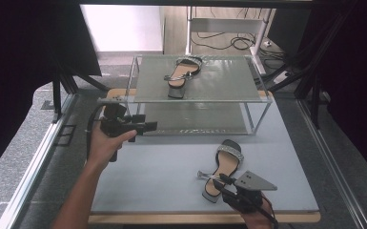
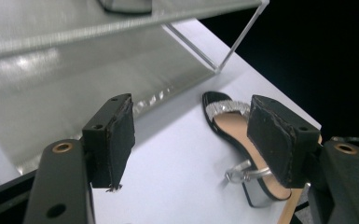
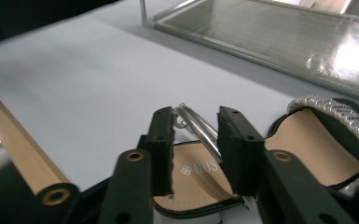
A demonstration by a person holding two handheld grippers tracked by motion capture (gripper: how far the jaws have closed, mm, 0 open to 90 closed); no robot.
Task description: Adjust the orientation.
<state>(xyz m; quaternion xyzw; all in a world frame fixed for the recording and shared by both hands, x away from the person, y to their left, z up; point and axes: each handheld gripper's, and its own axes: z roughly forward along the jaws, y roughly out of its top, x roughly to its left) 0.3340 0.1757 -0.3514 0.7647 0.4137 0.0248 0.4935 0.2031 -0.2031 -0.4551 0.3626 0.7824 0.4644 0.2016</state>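
Observation:
A black sandal (image 1: 227,161) with a glittery toe band lies on the grey table, at the front right. My right gripper (image 1: 219,181) reaches over its heel end. In the right gripper view the sandal's tan insole (image 3: 307,149) is close below, and the silver ankle strap (image 3: 200,128) runs up between the jaws of the right gripper (image 3: 196,135), which stand apart around it without clamping it. My left gripper (image 1: 152,126) hovers open and empty at the shelf's front left corner; past its jaws (image 2: 191,135) the same sandal (image 2: 231,123) lies farther off. A matching sandal (image 1: 183,71) rests on the shelf's top.
A two-tier clear shelf (image 1: 219,81) with metal legs stands at the back of the table (image 1: 162,176). The table's wooden front edge (image 3: 14,140) runs close by my right gripper. Dark curtains flank both sides, and cables lie on the floor behind.

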